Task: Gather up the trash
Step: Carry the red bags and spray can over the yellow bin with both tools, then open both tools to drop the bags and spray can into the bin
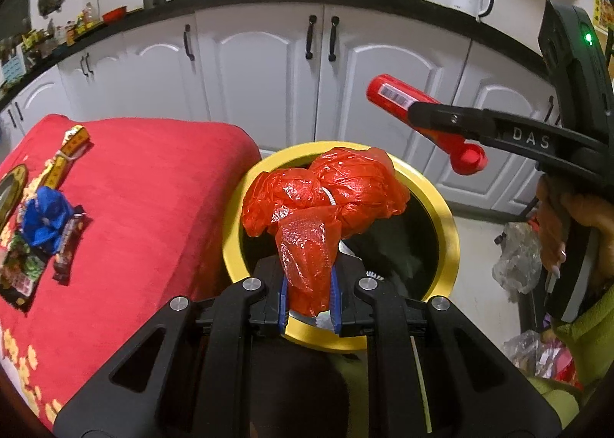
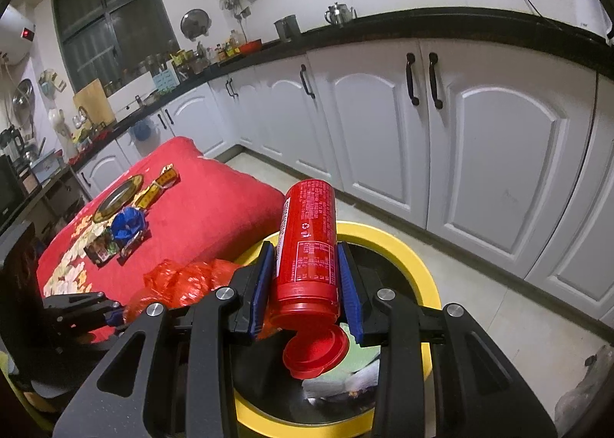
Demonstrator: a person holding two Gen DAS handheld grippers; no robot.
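Bin mouth mostly blocked: red plastic bag bulges over the left and far rim. Open gap on the right, dark interior visible. Red canister hangs above the near-right opening, lid flipped down. Red-covered surface touches the bin's left side. Cabinets stand well beyond; bare floor between.

The left gripper is closed, its blue pads pinching the tail of a crumpled red plastic bag that bulges out ahead of the fingers. The right gripper is clamped on a red canister held lengthwise between its pads, open cap end toward the wrist. In the left wrist view, the person's right hand wraps the right gripper's handle.
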